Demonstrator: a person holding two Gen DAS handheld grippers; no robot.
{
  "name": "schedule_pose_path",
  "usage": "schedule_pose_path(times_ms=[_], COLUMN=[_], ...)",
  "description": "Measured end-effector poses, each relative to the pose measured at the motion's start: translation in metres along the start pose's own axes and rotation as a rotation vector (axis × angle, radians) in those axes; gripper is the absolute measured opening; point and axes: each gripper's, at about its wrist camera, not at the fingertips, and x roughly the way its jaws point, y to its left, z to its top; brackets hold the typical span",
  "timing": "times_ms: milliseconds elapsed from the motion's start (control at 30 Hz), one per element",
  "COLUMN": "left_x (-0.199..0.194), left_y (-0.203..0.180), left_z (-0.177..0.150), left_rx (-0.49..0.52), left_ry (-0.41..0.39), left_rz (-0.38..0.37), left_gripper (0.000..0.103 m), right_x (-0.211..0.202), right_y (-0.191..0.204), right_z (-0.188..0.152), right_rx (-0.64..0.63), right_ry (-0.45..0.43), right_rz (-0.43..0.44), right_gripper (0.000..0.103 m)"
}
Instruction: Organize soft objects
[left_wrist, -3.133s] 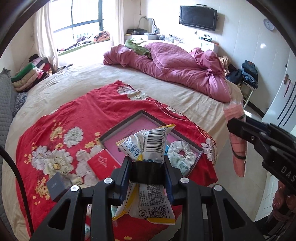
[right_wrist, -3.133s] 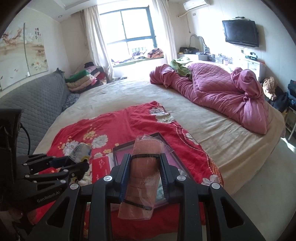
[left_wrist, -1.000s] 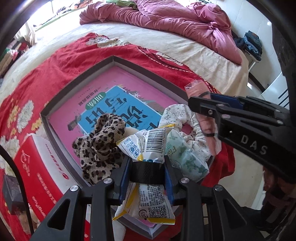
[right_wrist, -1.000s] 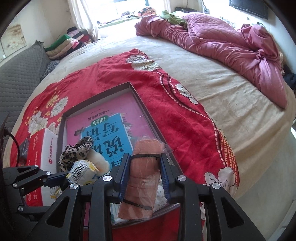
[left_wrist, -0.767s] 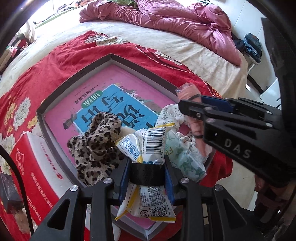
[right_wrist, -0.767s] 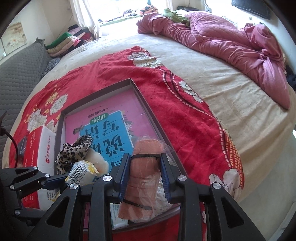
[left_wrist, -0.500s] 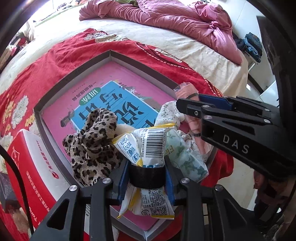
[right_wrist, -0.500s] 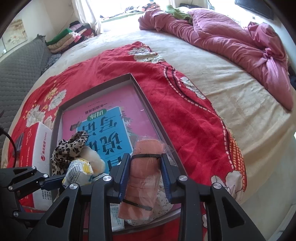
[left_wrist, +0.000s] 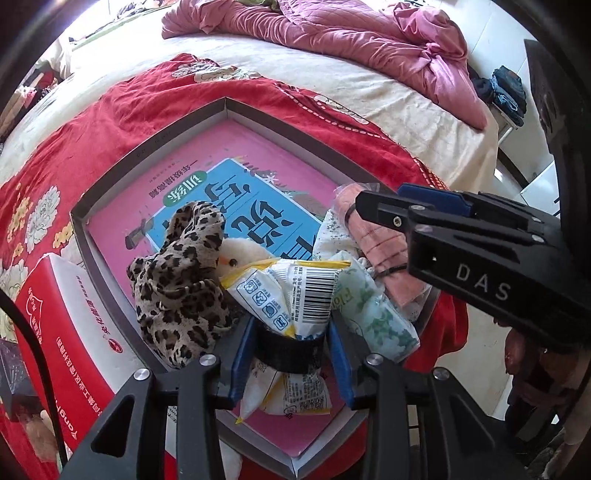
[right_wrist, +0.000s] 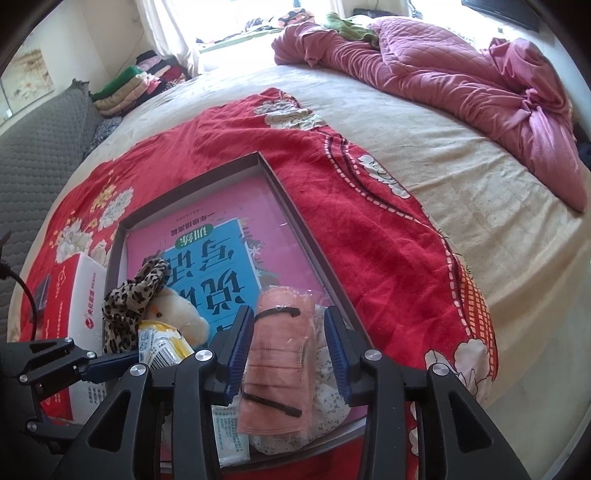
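Left gripper (left_wrist: 290, 345): jaws opening, pads clear of the snack packet (left_wrist: 291, 295) that stands between them above the tray (left_wrist: 155, 147). Right gripper (right_wrist: 290, 347): jaws opening, pads visibly apart from the pink mask pack (right_wrist: 277, 365), which lies between them at the tray's near right corner. Leopard scrunchie (left_wrist: 177, 273) and plush toy (left_wrist: 240, 254) lie in the tray beside the packet; the tray sits on a red blanket (right_wrist: 369, 221).
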Motion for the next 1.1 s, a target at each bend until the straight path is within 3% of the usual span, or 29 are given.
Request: schedule_pose_path(times_ms=[433, 533, 667, 833, 933, 1100], left_x=[-0.005, -0.011, -0.026, -0.042, -0.051, -0.064], left_y=[0.0, -0.001, -0.005, -0.001, 0.001, 0.006], left_z=[0.001, 0.001, 0.002, 0.003, 0.002, -0.001], left_rx=[-0.009, -0.016, 0.003, -0.02, -0.029, -0.033], left_ry=[-0.021, -0.023, -0.053, -0.077, -0.083, -0.101], left_rz=[0.007, -0.008, -0.012, -0.009, -0.013, -0.009], left_gripper=[0.05, 0.05, 0.058, 0.059, 0.06, 0.061], right_x=[-0.023, -0.031, -0.044, -0.059, -0.068, -0.078], right_y=[-0.001, 0.0, -0.007, -0.013, -0.005, 0.001], right_z=[0.002, 0.0, 0.0, 0.001, 0.002, 0.003], right_rx=[0.027, 0.009, 0.046, 0.066, 0.014, 0.011], right_ry=[-0.042, -0.043, -0.076, -0.087, -0.102, -0.116], right_rz=[-0.003, -0.043, -0.072, -0.105, -0.175, -0.187], right_gripper=[0.054, 0.056, 0.059, 0.06, 0.071, 0.072])
